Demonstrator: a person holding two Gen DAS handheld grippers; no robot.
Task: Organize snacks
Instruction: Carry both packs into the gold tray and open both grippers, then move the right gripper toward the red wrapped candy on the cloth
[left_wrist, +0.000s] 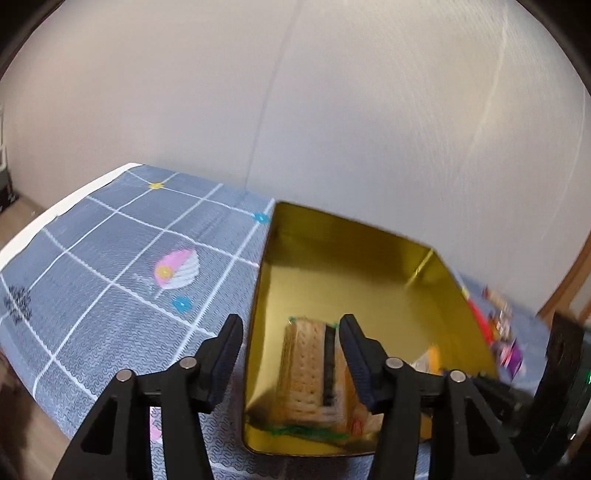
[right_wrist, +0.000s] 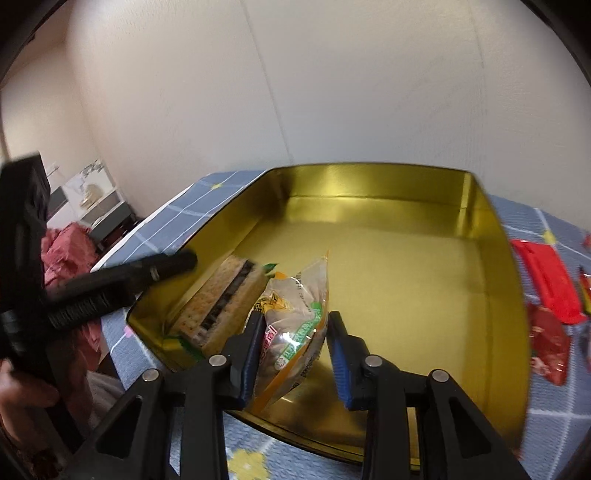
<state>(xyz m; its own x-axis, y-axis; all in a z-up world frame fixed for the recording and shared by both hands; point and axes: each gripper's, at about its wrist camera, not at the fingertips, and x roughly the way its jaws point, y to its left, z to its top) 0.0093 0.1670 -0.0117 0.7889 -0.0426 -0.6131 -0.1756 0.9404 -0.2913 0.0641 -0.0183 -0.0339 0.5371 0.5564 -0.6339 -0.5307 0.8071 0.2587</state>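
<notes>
A gold tin (right_wrist: 480, 236) stands open on the table. A cracker pack (right_wrist: 221, 306) lies inside along its left wall. My right gripper (right_wrist: 295, 317) is low over the tin's near side, shut on a clear and orange snack bag (right_wrist: 295, 295) that stands on edge between the pads. In the left wrist view the tin (left_wrist: 332, 258) and the cracker pack (left_wrist: 306, 369) show again. My left gripper (left_wrist: 290, 325) is open, one finger outside the tin's left wall and one over the inside, pressing nothing. A left gripper finger (right_wrist: 166, 267) reaches over the tin's left rim.
Red snack packets (right_wrist: 546, 291) lie on the blue checked tablecloth (left_wrist: 110, 258) right of the tin, blurred in the left wrist view (left_wrist: 502, 332). The table's left edge (left_wrist: 55, 214) drops to the floor. A plain wall stands close behind. A hand (right_wrist: 22, 387) holds the left gripper.
</notes>
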